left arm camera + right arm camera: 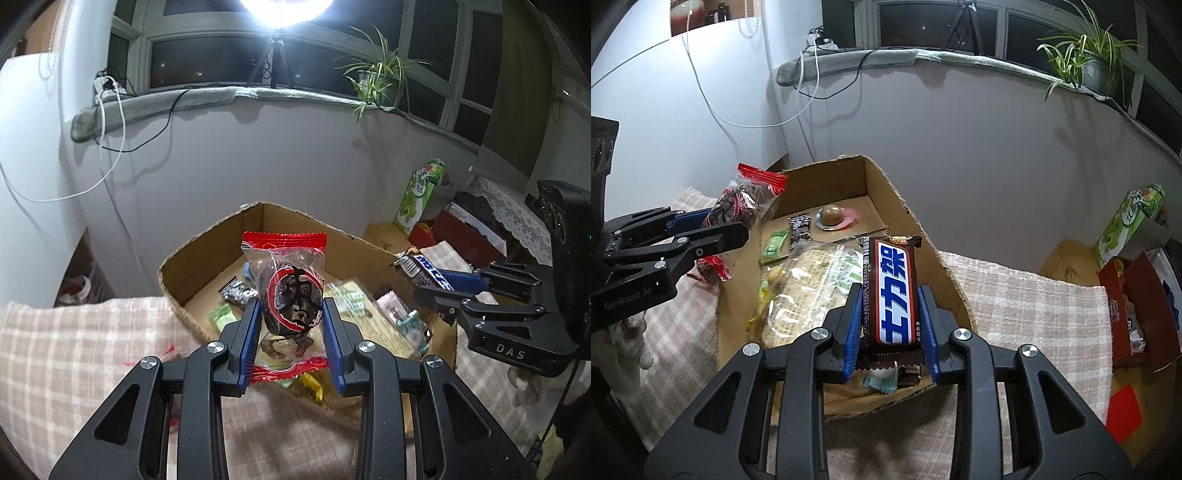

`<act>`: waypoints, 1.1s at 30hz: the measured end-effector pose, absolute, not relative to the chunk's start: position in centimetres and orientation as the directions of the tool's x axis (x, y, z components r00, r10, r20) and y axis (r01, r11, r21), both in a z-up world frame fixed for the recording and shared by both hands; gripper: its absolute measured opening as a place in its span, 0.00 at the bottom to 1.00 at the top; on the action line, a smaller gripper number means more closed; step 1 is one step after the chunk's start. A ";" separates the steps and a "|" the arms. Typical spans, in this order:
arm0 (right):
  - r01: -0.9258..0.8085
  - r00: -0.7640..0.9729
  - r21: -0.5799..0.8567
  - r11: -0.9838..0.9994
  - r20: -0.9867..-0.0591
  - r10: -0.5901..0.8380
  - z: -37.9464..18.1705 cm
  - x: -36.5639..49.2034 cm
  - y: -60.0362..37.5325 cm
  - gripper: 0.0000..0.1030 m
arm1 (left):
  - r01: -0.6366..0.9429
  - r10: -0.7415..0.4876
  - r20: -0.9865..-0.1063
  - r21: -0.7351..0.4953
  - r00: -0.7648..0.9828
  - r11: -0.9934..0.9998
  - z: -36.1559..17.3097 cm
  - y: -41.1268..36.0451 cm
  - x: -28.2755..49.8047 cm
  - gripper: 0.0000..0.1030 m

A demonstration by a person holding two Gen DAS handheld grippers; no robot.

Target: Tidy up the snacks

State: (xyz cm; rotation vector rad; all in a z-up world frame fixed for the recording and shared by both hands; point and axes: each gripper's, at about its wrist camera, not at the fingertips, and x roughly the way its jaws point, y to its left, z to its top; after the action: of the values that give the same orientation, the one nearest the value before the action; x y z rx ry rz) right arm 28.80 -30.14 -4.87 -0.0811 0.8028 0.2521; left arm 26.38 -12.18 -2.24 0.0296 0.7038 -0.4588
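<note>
My left gripper (291, 321) is shut on a clear snack packet with red ends and dark fruit inside (290, 291), held upright over the near left rim of an open cardboard box (207, 251). In the right wrist view the same packet (738, 206) hangs at the box's left edge in the left gripper (733, 225). My right gripper (890, 317) is shut on a brown chocolate bar with a blue-and-white label (892, 291), above the near right part of the cardboard box (923, 243). Seen from the left wrist, that bar (424, 271) sticks out of the right gripper (439, 286). Several snacks lie in the box.
The box sits on a checked cloth (1027, 299). To the right stand a red box (1134, 310) and a green carton (1126, 221). Behind is a white wall with cables, a windowsill, a tripod lamp (277, 55) and a potted plant (1086, 62).
</note>
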 end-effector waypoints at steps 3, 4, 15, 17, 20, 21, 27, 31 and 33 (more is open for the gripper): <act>-0.254 0.662 0.020 0.967 -0.725 0.189 -5.2 29.1 -30.1 0.29 | 0.431 -0.400 -0.630 -0.114 0.666 0.895 -2.3 -12.7 26.7 0.30; -0.254 0.661 0.020 0.967 -0.727 0.188 -5.3 29.3 -30.1 0.29 | 0.432 -0.401 -0.626 -0.112 0.668 0.895 -2.2 -12.8 26.8 0.30; -0.265 0.648 0.009 0.964 -0.739 0.185 -5.8 29.9 -29.5 0.29 | 0.425 -0.392 -0.638 -0.110 0.663 0.899 -2.8 -12.7 27.8 0.30; -0.266 0.649 0.004 0.964 -0.739 0.182 -5.8 29.8 -29.4 0.29 | 0.424 -0.392 -0.637 -0.110 0.664 0.899 -2.7 -12.7 27.8 0.30; -0.270 0.647 0.000 0.963 -0.740 0.182 -5.7 29.7 -29.2 0.29 | 0.427 -0.390 -0.640 -0.106 0.662 0.898 -2.7 -12.8 27.8 0.30; -0.269 0.650 -0.007 0.963 -0.739 0.176 -5.7 29.7 -29.2 0.29 | 0.428 -0.389 -0.641 -0.104 0.661 0.898 -2.7 -12.8 27.7 0.30; -0.254 0.682 -0.051 0.966 -0.717 0.141 -5.2 29.2 -28.9 0.67 | 0.418 -0.376 -0.638 -0.092 0.672 0.904 -2.5 -13.0 27.7 0.46; -0.259 0.684 -0.072 0.963 -0.718 0.130 -5.1 29.0 -28.5 0.67 | 0.414 -0.374 -0.630 -0.091 0.681 0.906 -2.2 -12.8 27.5 0.47; -0.258 0.685 -0.081 0.963 -0.718 0.123 -5.0 28.9 -28.4 0.67 | 0.414 -0.374 -0.630 -0.090 0.681 0.906 -2.2 -12.8 27.5 0.47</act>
State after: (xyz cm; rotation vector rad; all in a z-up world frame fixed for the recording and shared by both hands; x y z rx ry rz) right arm 28.94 -28.40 -5.04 -0.1814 0.7881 0.2145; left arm 27.52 -12.84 -2.20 0.0613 0.6925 -0.4427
